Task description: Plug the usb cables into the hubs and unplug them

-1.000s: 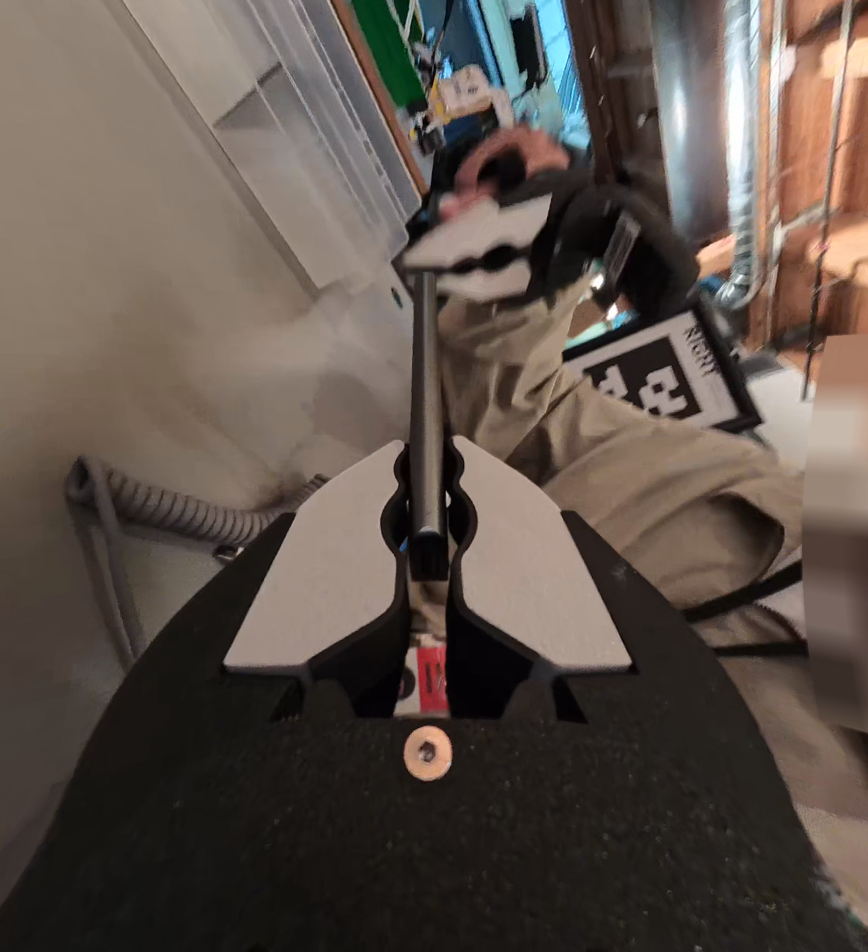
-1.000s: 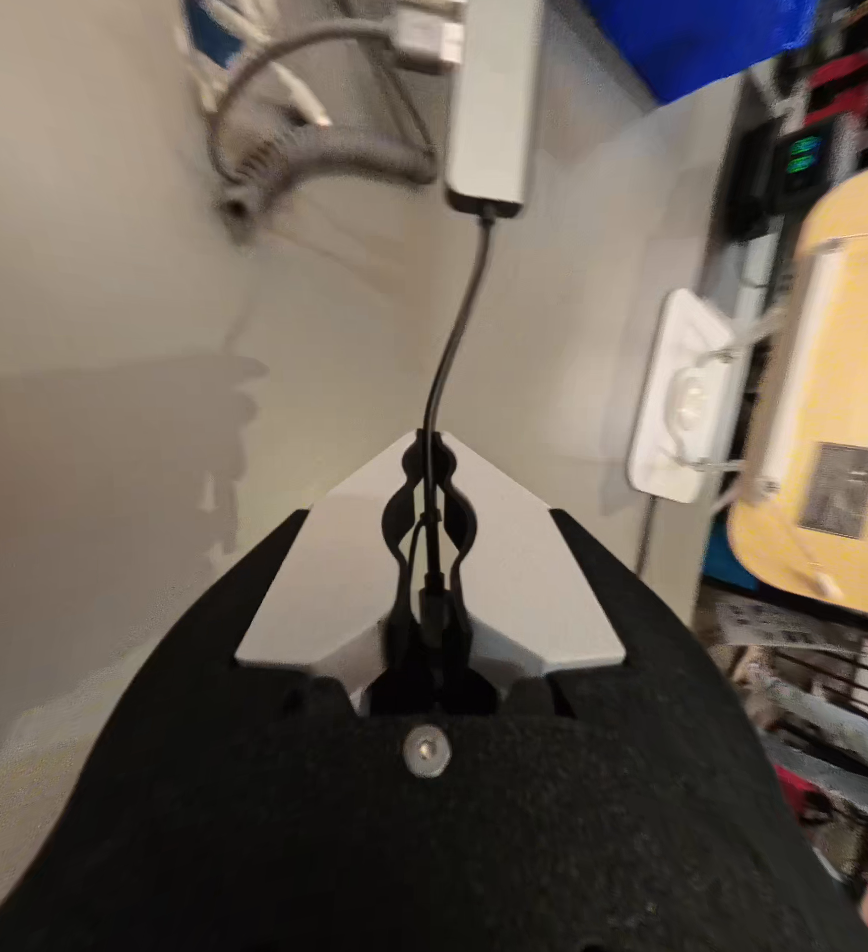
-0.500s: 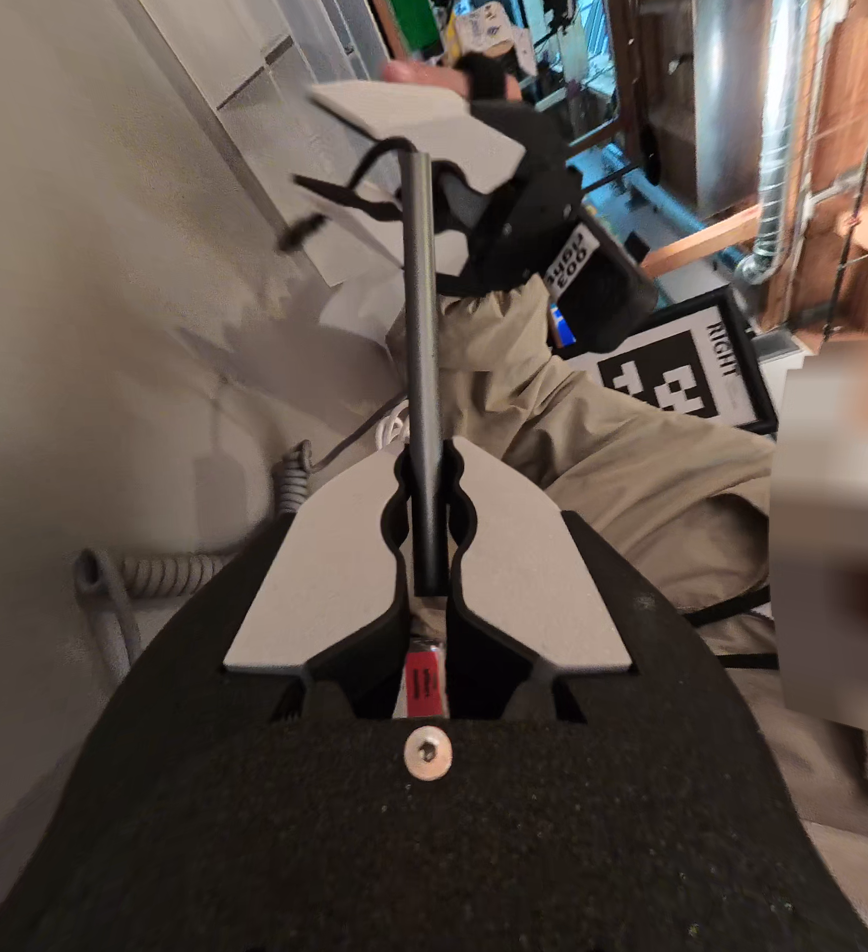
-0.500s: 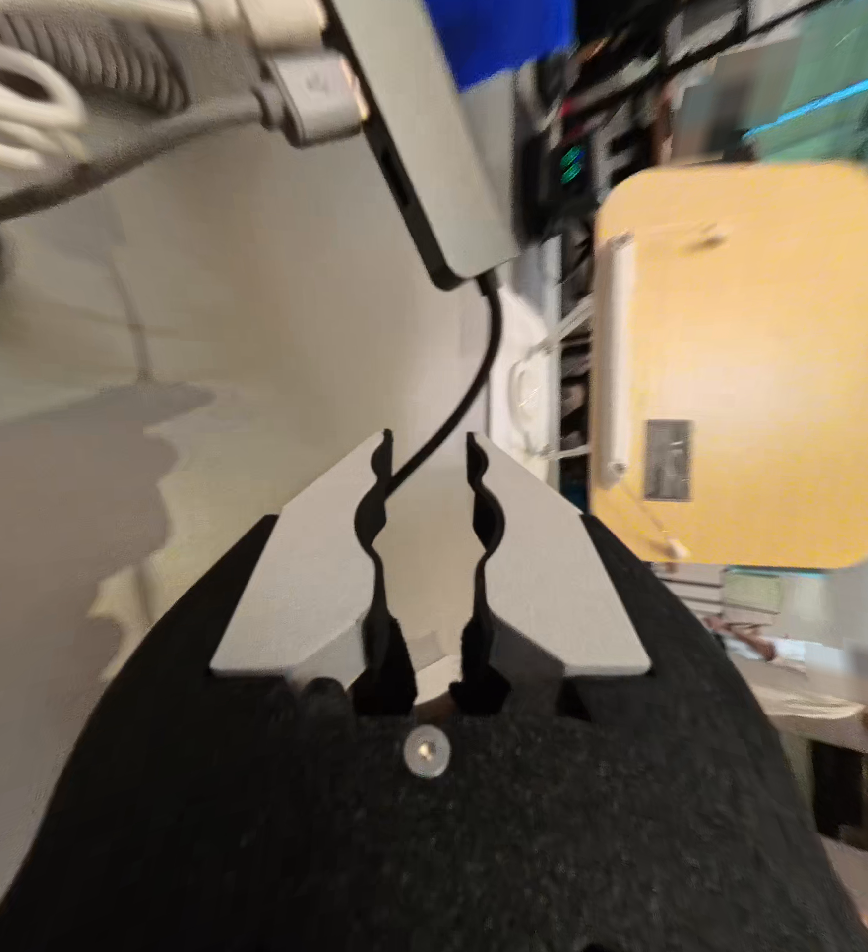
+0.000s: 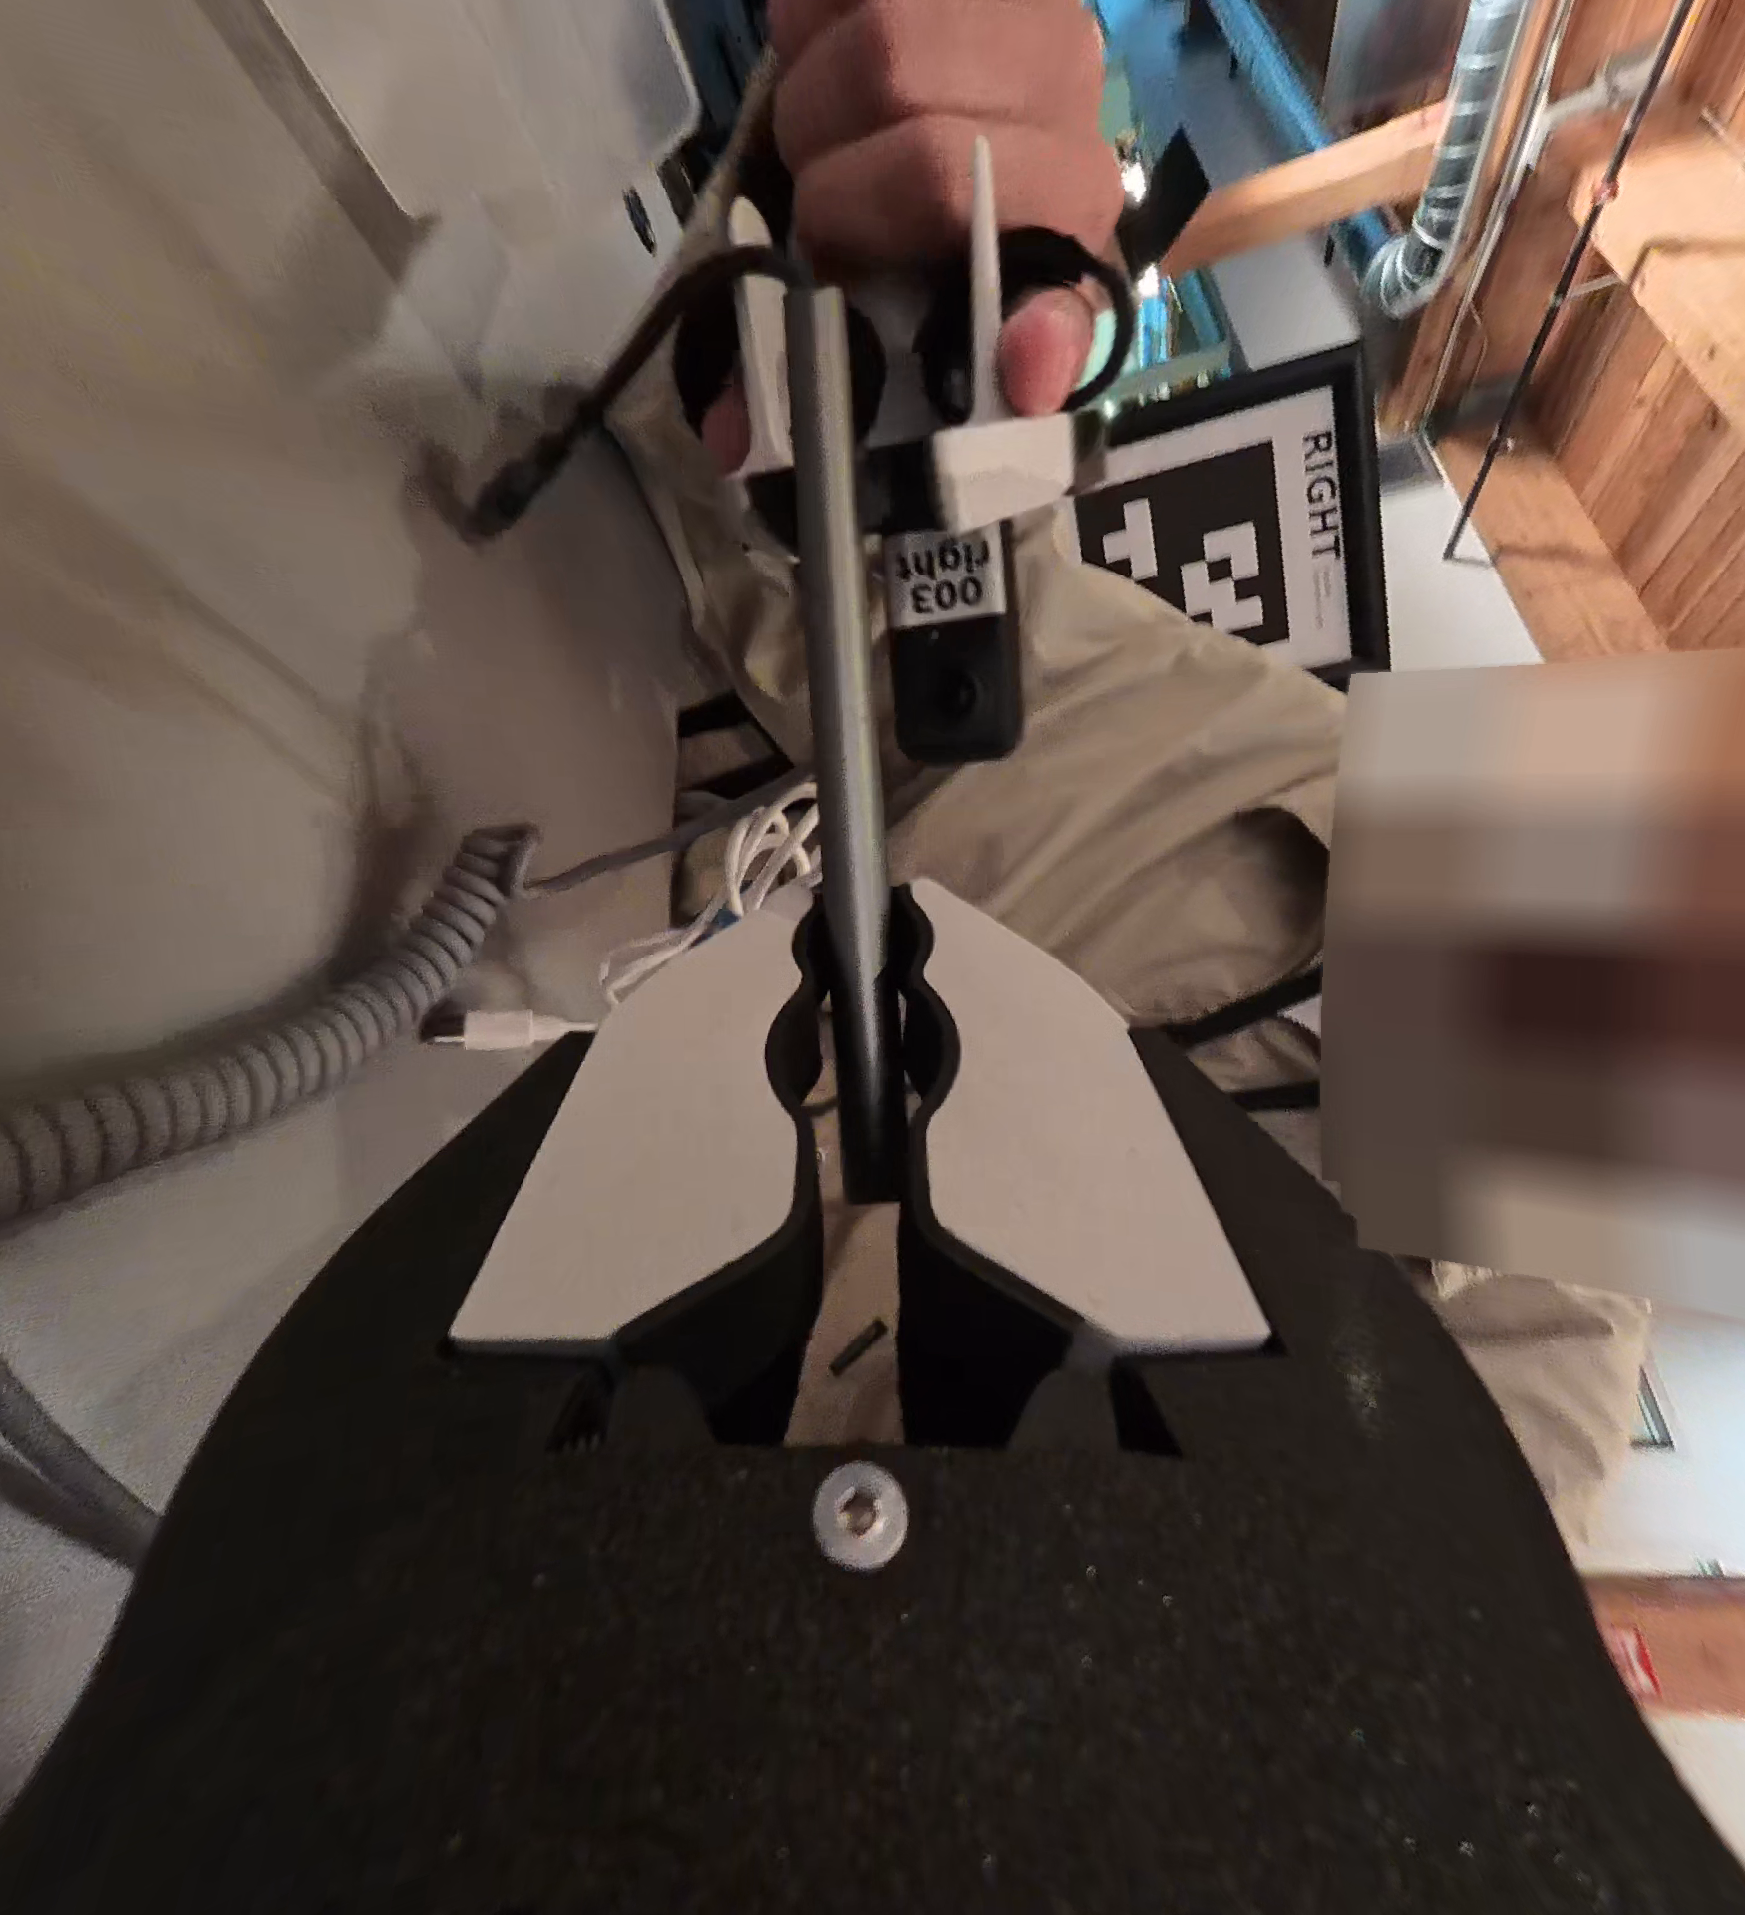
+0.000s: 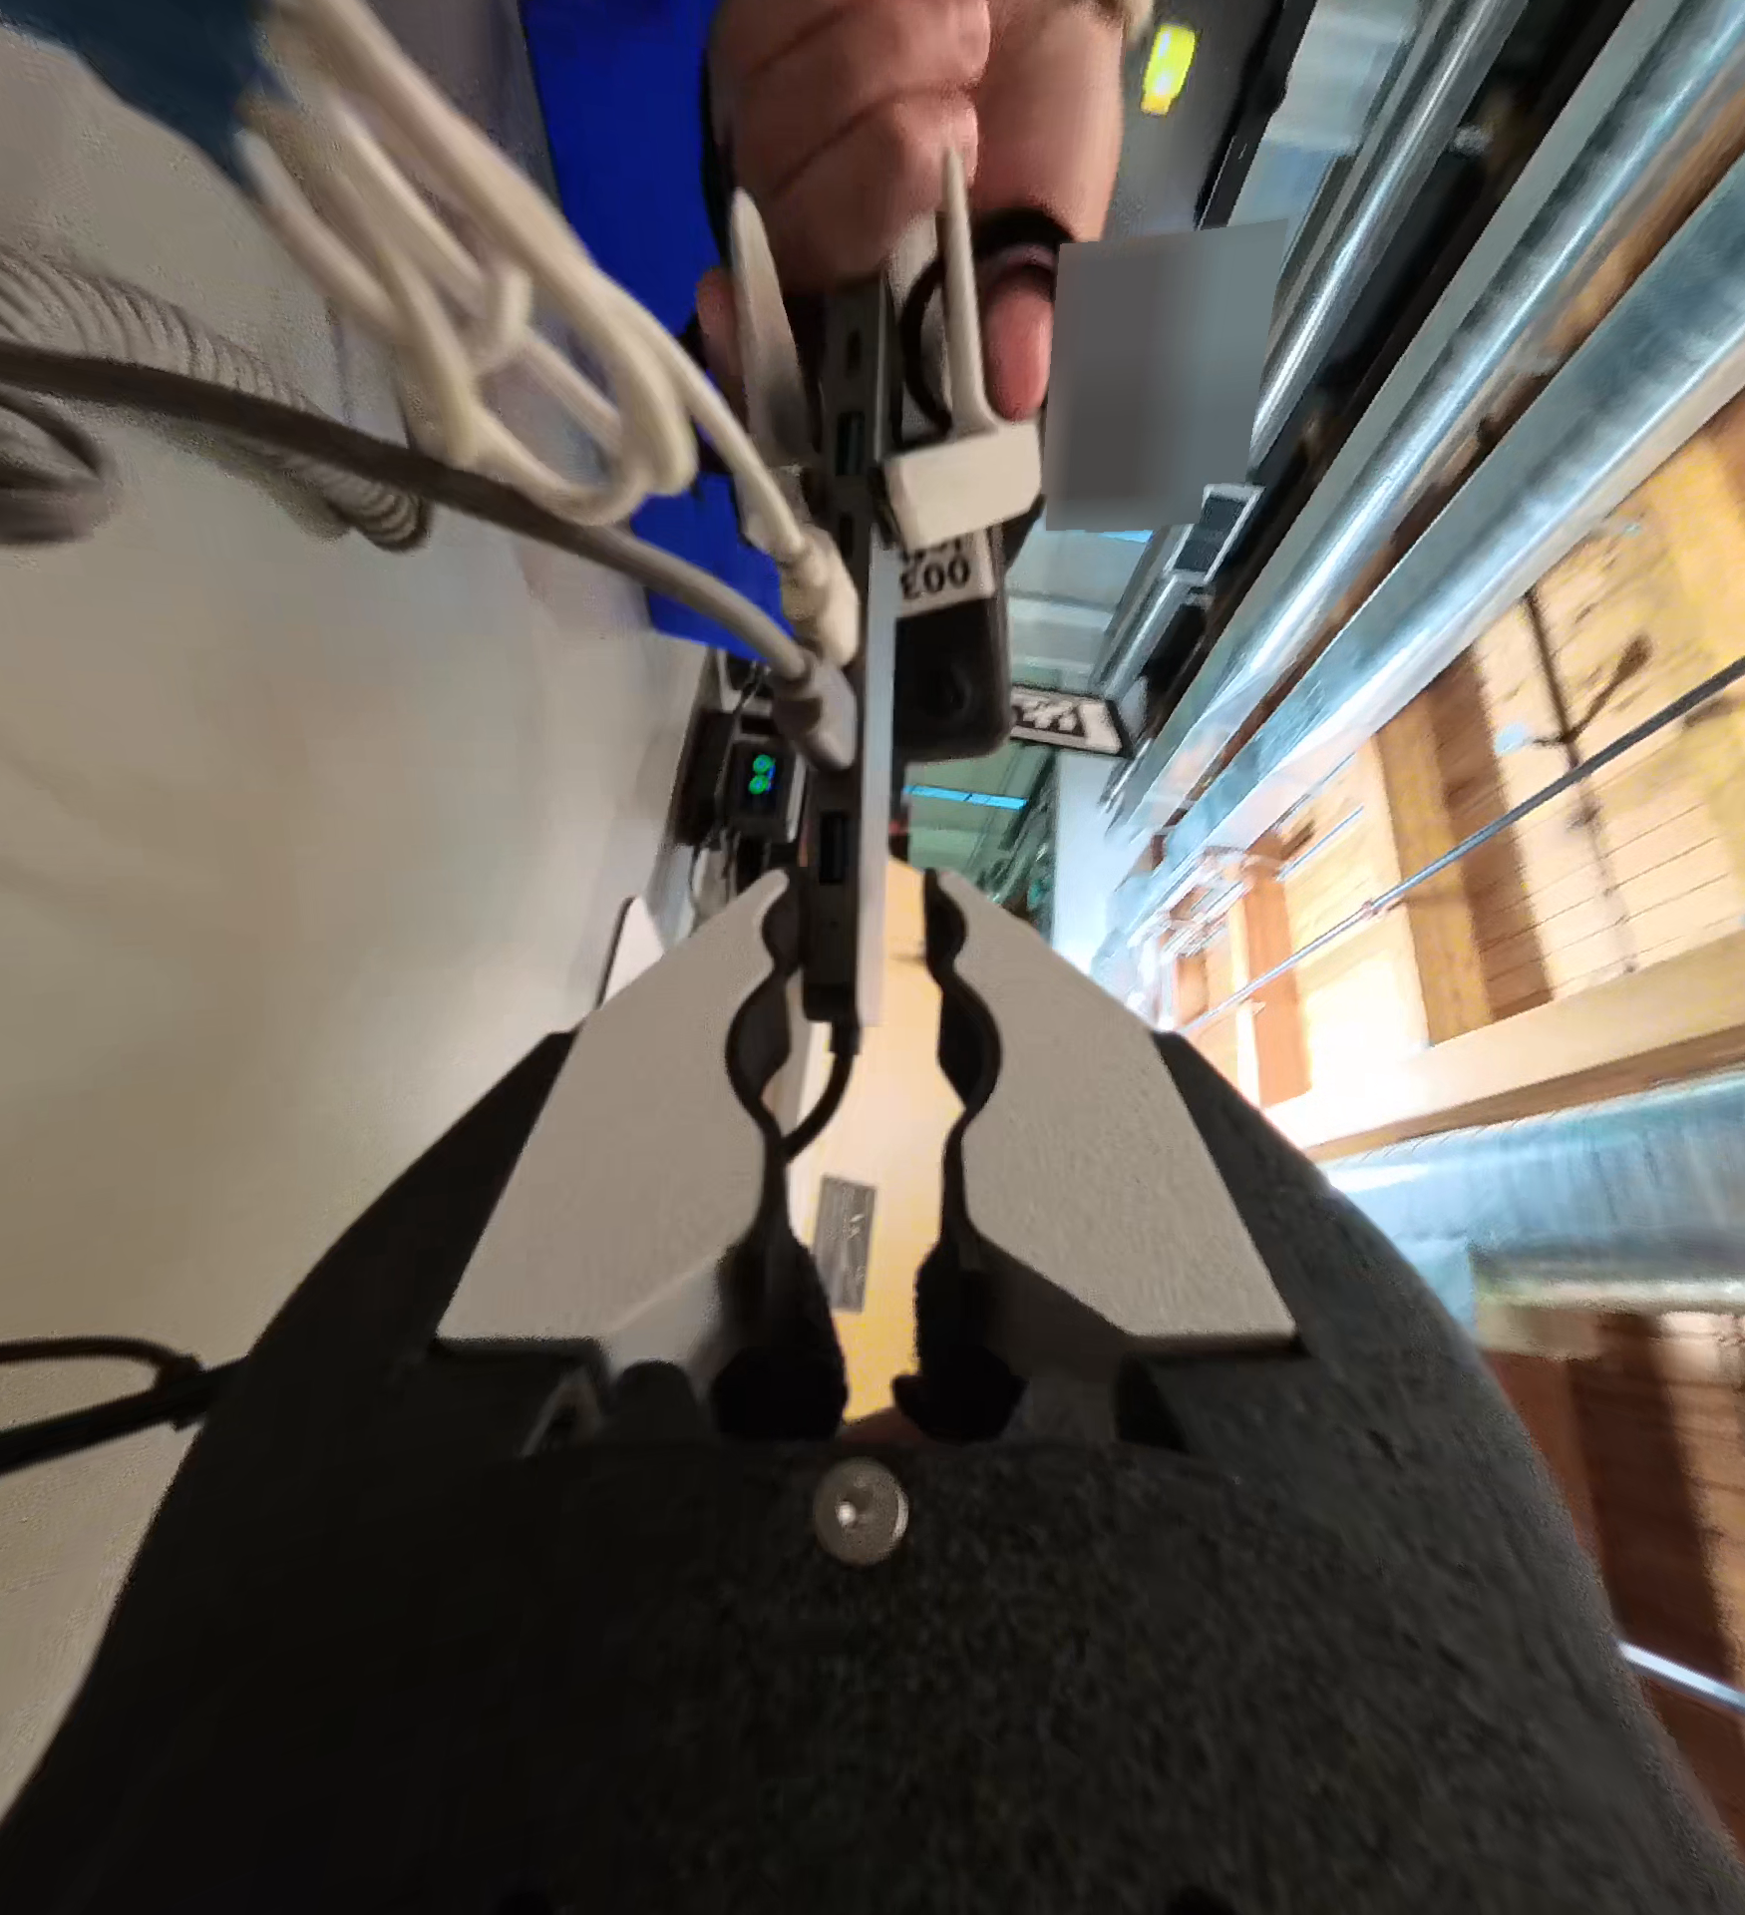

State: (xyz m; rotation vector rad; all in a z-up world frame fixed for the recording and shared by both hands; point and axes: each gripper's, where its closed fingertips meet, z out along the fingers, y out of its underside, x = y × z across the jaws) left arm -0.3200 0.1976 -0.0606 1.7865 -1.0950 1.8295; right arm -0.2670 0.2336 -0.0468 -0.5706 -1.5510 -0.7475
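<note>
My left gripper [image 5: 863, 912] is shut on one end of a slim grey hub [image 5: 837, 622], seen edge-on and held in the air. My right gripper [image 6: 858, 886] is open, with the hub's [image 6: 874, 725] other end between its fingertips, not clamped. A grey cable plug [image 6: 827, 715] and a white cable plug [image 6: 827, 611] sit in the hub's side. The hub's black cable [image 6: 817, 1098] hangs from its near end and loops off left. Each gripper shows in the other's view, the right gripper [image 5: 868, 342] and the left gripper [image 6: 853, 332], each held by a hand.
A coiled grey cable [image 5: 226, 1078], a loose white plug [image 5: 495, 1031] and bundled white cables [image 5: 744, 860] lie on the pale table [image 5: 174, 622]. A black-and-white marker board [image 5: 1252, 539] stands behind. A beige sleeve [image 5: 1107, 829] crosses the middle. Metal ducts and wood [image 6: 1469, 725] are at the right.
My right gripper let go of the hub's black cable, opened, and moved up so the hub's end sits between its fingers. My left gripper kept hold of the hub while it swung.
</note>
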